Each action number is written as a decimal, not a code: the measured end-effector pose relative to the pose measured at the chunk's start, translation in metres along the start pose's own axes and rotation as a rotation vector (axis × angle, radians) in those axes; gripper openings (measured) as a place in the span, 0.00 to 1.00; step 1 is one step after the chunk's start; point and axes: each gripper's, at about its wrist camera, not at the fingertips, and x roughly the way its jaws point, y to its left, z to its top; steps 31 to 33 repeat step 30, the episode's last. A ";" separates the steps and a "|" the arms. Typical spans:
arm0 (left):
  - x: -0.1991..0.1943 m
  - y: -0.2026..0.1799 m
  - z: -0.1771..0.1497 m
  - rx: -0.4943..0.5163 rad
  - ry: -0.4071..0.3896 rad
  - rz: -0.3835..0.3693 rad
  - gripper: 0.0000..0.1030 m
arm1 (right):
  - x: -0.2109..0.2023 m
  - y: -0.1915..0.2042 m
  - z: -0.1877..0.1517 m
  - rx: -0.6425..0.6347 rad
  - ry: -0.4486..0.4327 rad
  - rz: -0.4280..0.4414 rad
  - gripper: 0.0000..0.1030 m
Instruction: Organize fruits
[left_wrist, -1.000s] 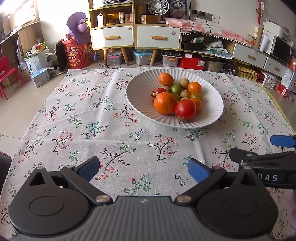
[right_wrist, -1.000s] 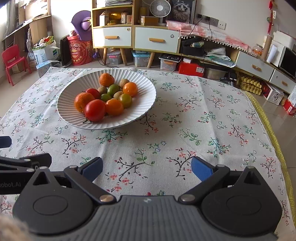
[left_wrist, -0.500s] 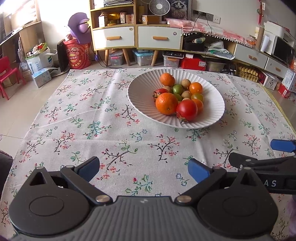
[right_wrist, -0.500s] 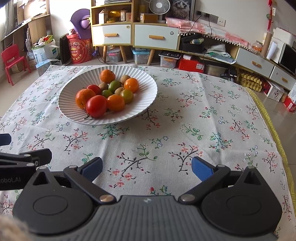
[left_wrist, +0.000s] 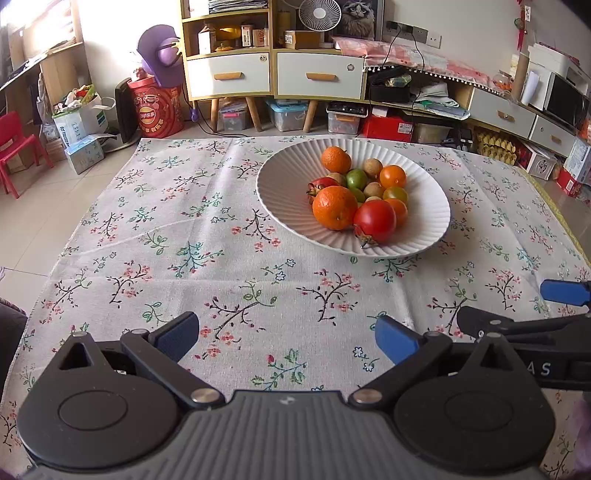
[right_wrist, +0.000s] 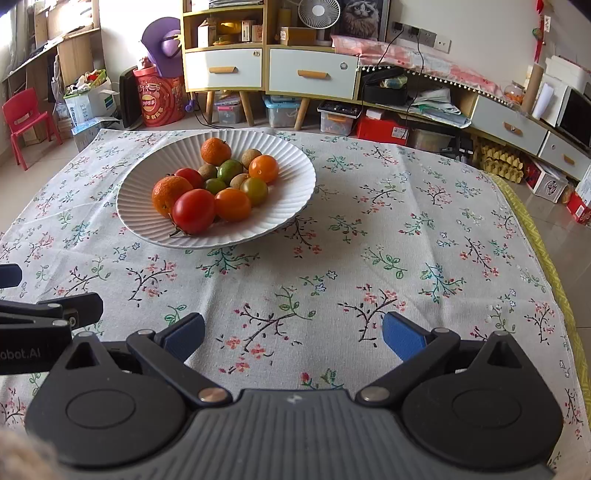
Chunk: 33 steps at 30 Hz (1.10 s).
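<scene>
Floral cloth (left_wrist: 207, 236) — pale woven fabric printed with twigs and small blossoms — covers the worktop, with a few soft creases on its left side. Beyond it, against the far wall, stands a wooden cabinet (left_wrist: 273, 70) with two white drawers, and plastic boxes sit on the tiled floor beneath.

On the cloth rests a wide, shallow white bowl (left_wrist: 288, 184) with a ribbed, fluted rim, right of centre in the left view and left of centre in the right one (right_wrist: 288, 199). Fruit is heaped in its middle: a dimpled orange (left_wrist: 334, 207) at the near side touching a smooth, glossy red tomato (left_wrist: 375, 220) with a dry stem, a smaller orange (left_wrist: 335, 159) at the far edge of the heap, and between them small round green and tan fruits.

Both tongs hover low over the near cloth, well apart from the bowl. Left tongs (left_wrist: 286, 334) gape wide, blue pads empty. Right tongs (right_wrist: 293, 330) are equally wide and hold nothing — each shows at the other view's edge.
</scene>
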 end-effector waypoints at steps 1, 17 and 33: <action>0.000 0.000 0.000 0.000 0.000 0.000 0.96 | 0.000 0.000 0.000 0.000 0.000 0.000 1.00; 0.000 0.001 0.000 -0.002 0.001 0.001 0.96 | 0.000 0.000 0.000 0.001 -0.001 0.000 1.00; 0.000 0.001 0.000 0.000 0.006 0.005 0.96 | 0.000 0.001 0.000 0.001 -0.002 -0.002 1.00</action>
